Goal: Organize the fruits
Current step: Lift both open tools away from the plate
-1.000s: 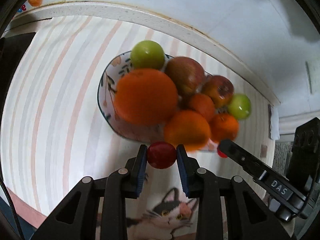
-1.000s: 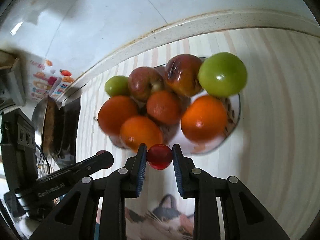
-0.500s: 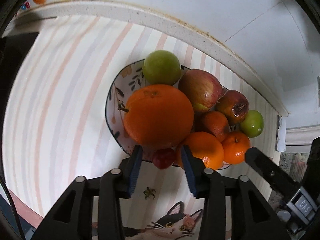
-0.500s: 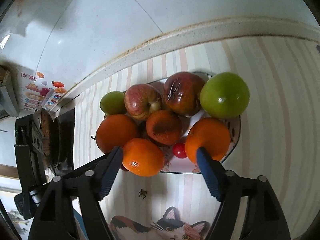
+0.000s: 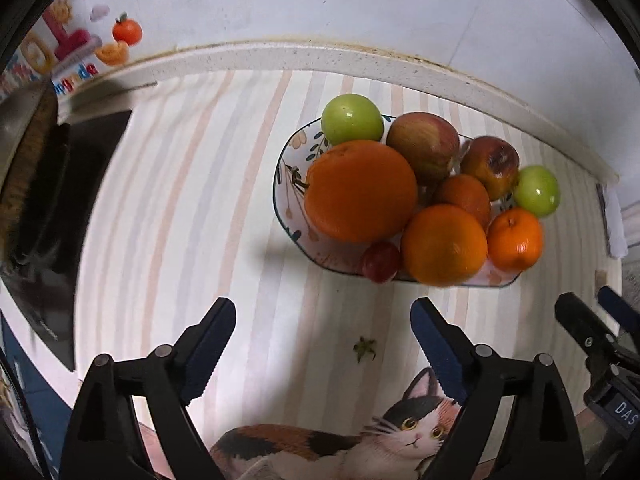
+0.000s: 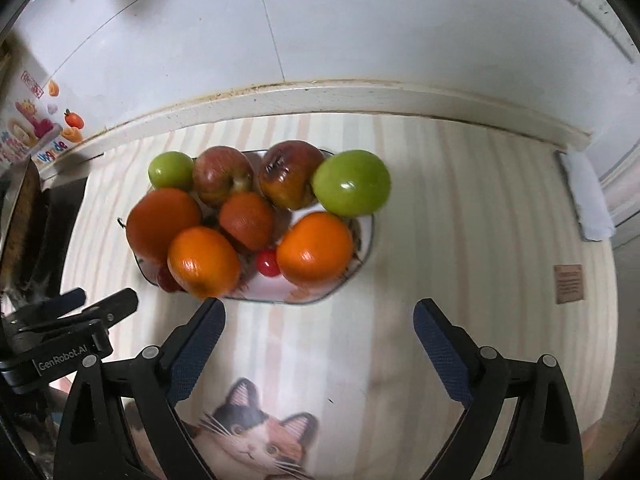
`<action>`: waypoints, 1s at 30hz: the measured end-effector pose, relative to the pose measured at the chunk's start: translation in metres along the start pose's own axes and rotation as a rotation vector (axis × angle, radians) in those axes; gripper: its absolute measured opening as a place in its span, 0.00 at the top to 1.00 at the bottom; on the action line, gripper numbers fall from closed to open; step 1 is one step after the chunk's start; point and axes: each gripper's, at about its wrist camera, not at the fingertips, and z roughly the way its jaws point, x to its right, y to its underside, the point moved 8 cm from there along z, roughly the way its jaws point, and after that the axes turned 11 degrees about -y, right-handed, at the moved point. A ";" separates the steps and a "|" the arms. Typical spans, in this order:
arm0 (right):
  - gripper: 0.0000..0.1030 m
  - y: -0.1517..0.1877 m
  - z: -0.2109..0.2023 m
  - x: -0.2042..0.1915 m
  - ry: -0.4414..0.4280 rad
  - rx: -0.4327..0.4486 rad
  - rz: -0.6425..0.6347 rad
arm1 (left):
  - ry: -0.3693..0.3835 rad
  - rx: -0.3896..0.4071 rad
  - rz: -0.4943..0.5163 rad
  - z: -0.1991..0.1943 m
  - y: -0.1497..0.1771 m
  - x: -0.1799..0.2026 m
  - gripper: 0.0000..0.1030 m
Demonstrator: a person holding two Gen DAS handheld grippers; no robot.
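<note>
A patterned plate (image 5: 287, 168) (image 6: 362, 256) on the striped counter holds oranges, apples and green fruits. A small red fruit (image 5: 381, 261) lies at the plate's near rim beside the big orange (image 5: 360, 190). Another small red fruit (image 6: 268, 263) lies between two oranges in the right wrist view. My left gripper (image 5: 322, 330) is open and empty, a short way back from the plate. My right gripper (image 6: 318, 330) is open and empty, just in front of the plate. The right gripper's fingers (image 5: 580, 322) show at the right edge of the left wrist view.
A small green stem bit (image 5: 364, 347) lies on the counter before the plate. A dark stove (image 5: 60, 208) and a pan stand at the left. A wall with a raised ledge (image 6: 340, 98) runs behind the plate. A cat picture (image 6: 256, 438) marks the near counter.
Both grippers have let go of their small red fruits on the plate, opened wide and drawn back from it.
</note>
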 end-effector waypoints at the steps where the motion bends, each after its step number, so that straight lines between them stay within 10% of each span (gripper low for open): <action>1: 0.05 0.003 -0.003 0.001 0.004 0.007 -0.001 | -0.003 0.010 0.005 -0.004 0.003 0.000 0.13; 30: 0.05 0.119 -0.245 -0.085 0.006 0.360 -0.049 | 0.021 0.431 0.007 -0.230 0.112 -0.067 0.13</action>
